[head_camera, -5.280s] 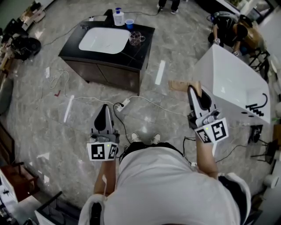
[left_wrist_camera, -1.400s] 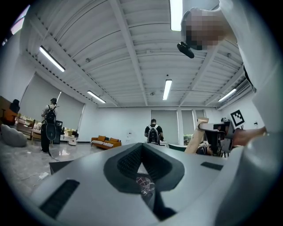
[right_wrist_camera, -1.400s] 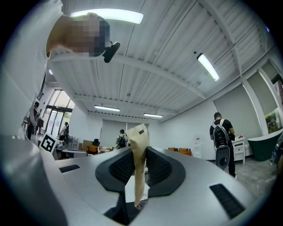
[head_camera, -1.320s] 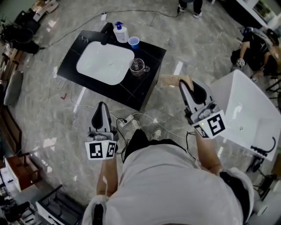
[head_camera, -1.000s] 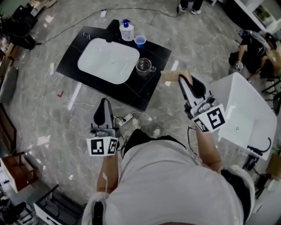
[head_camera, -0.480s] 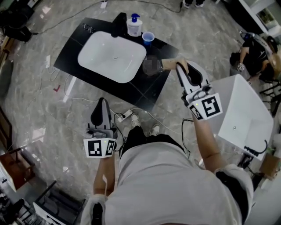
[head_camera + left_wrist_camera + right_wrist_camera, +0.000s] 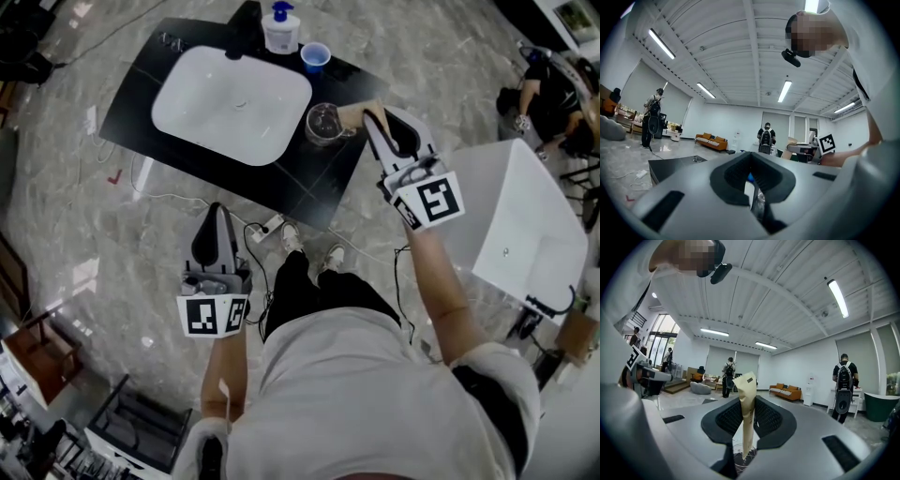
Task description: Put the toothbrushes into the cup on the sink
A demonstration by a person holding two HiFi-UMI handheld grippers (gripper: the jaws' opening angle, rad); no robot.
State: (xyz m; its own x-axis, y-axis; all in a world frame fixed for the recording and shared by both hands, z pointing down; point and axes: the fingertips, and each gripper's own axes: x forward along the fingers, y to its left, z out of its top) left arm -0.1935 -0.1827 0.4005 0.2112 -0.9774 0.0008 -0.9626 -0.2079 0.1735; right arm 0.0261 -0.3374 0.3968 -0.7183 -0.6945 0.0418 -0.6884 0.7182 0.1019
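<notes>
We are clamping the toothbrush [image 7: 354, 113] in our right tool [image 7: 375, 117], pointing left at the cup [image 7: 323, 125] rim; the left tool [image 7: 214, 212] is hanging closed, empty, farther.

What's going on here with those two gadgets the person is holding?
A person is working with two handheld grippers. The right gripper is clamped on a tan paper packet, apparently a wrapped toothbrush, held right by the glass cup on the black sink counter. It is not in the cup yet. The left gripper hangs over the floor, empty.
</notes>
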